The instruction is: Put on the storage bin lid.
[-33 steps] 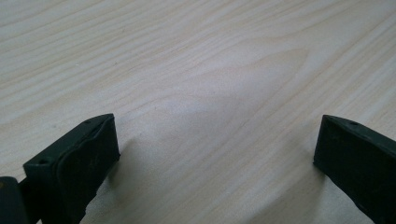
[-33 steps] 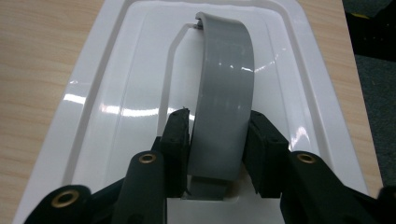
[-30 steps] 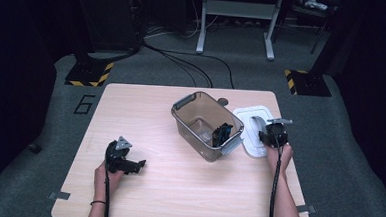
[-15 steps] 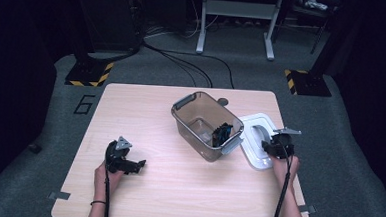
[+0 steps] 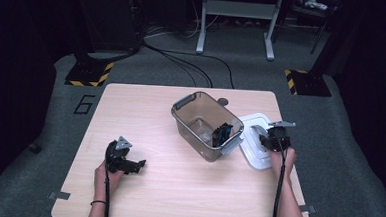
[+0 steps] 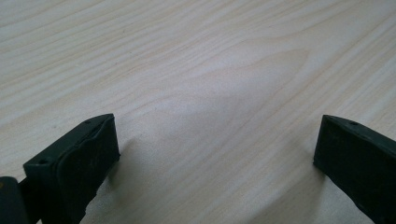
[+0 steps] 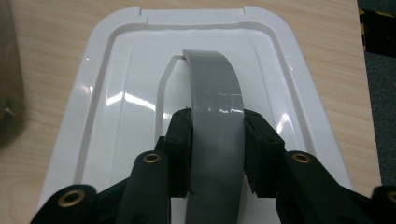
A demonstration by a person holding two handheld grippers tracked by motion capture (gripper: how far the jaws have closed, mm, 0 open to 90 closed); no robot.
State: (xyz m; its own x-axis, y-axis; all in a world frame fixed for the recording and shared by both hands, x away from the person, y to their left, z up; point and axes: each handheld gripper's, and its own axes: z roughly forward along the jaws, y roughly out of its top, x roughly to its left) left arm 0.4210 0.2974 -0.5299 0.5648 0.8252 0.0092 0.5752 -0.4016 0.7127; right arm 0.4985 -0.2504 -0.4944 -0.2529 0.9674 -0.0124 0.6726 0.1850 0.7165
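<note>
While my right gripper (image 7: 215, 154) sits over white rectangular plastic lid (image 7: 116, 121), its two black pads press on both edges of grey arched handle (image 7: 215, 116) of that lid. Lid lies flat on light wooden table (image 5: 177, 188), just beside clear brownish plastic box with grey latches (image 5: 200, 124), at box's right side in high view. Small black object (image 5: 221, 135) inside box. My left gripper (image 5: 137, 166) rests low over bare table, well apart from box, jaws wide apart, nothing between them.
</note>
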